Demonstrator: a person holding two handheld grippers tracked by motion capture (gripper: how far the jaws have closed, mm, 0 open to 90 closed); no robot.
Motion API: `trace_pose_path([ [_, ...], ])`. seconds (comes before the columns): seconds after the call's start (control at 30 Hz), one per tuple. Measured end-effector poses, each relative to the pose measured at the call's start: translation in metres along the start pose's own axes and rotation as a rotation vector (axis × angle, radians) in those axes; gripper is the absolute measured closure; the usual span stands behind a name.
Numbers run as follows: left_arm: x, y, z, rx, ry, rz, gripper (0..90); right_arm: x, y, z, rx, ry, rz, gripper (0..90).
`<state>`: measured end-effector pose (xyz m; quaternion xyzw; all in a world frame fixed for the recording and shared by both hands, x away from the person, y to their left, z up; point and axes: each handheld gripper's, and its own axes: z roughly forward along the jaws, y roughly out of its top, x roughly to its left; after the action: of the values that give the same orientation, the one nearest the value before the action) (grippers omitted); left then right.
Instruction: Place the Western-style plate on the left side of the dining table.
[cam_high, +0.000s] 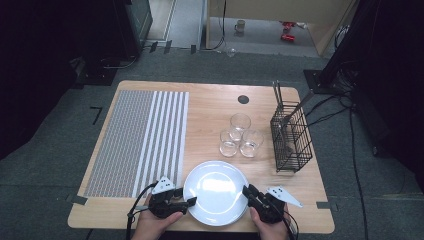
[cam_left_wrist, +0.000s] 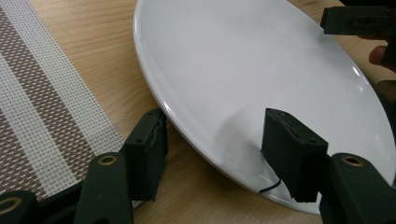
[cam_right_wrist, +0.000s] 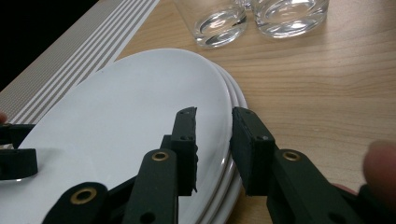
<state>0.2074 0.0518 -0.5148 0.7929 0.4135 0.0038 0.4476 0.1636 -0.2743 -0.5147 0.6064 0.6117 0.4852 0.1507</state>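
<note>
**White plates bracketed from both sides at the table's near edge**

White china sat between your two tools: you held the left gripper (cam_high: 186, 202) and the right gripper (cam_high: 248, 192) at opposite rims of the stack of plates (cam_high: 216, 192), close to the near edge of the wooden table (cam_high: 210, 105). In the left gripper view one jaw lay on the wood beside the rim and the other hung over the plate's face, parted and not pressing, so that tool gripped nothing yet. In the right gripper view the jaws straddled the upper rim (cam_right_wrist: 223, 140) with a narrow gap; whether the pads pinched it could not be told. Working from both sides probably let you peel the top plate off the ones beneath without tipping the pile. Left of the stack lay the striped placemat (cam_high: 137, 142), likely where the plate was bound. Farther back stood three empty glasses (cam_high: 241, 136), bunched together, and a black wire caddy (cam_high: 291, 142) with utensils upright, well apart from the plates.
</note>
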Motion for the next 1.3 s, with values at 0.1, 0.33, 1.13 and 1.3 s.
trace_pose_path([
  [0.1,0.0003,-0.0001,0.0002,0.003,-0.002,0.001,41.1,-0.0005,-0.0001,-0.0001,-0.003,0.004,-0.001,70.9],
  [0.33,-0.0005,-0.0009,0.0013,0.013,-0.001,0.003,39.3,-0.0002,-0.0002,-0.0002,-0.004,0.003,-0.004,70.9],
  [1.13,0.0027,0.0010,-0.0032,0.008,-0.021,-0.005,39.5,0.0027,-0.0009,0.0000,0.002,0.021,-0.008,71.1],
  [1.3,0.0058,0.0018,-0.0054,0.003,-0.031,-0.025,42.3,0.0030,-0.0010,-0.0001,0.003,0.020,-0.009,71.1],
])
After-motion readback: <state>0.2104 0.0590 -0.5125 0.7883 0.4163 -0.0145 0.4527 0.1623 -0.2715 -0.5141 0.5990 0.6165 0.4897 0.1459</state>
